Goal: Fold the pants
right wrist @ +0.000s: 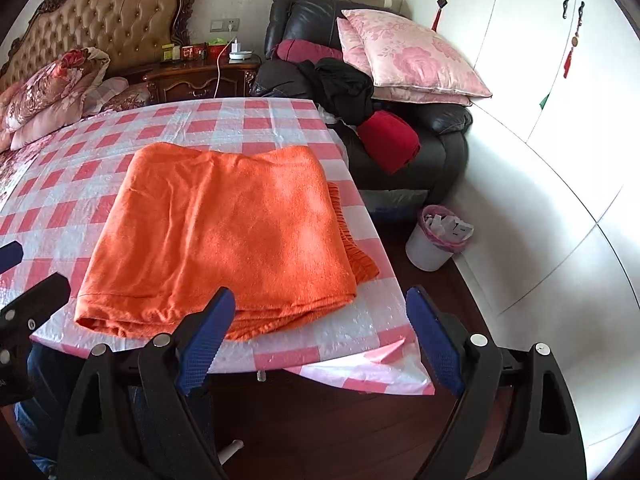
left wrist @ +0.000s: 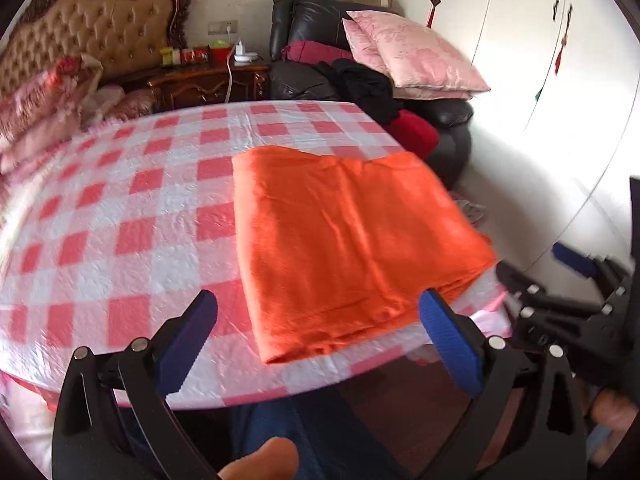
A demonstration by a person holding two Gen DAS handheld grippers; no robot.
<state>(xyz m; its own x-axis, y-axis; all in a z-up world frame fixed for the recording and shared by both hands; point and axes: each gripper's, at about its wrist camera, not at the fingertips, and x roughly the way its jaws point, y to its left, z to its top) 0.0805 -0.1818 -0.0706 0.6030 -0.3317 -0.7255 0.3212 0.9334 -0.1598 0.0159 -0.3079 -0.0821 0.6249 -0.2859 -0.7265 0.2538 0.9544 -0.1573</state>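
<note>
Orange pants lie folded into a flat rectangle on the table's pink-and-white checked cloth, near its front right corner. In the right wrist view the pants show an elastic waistband poking out along their right side. My left gripper is open just short of the fold's near edge, blue pads wide apart and holding nothing. My right gripper is also open and empty, over the table's front right corner by the near edge of the pants. Each gripper shows at the edge of the other's view.
A black leather armchair stands behind the table's right end, piled with pink pillows, dark clothes and a red cushion. A white waste bin sits on the floor to the right. A bed with a tufted headboard and a nightstand are at the back left. White wardrobe doors line the right wall.
</note>
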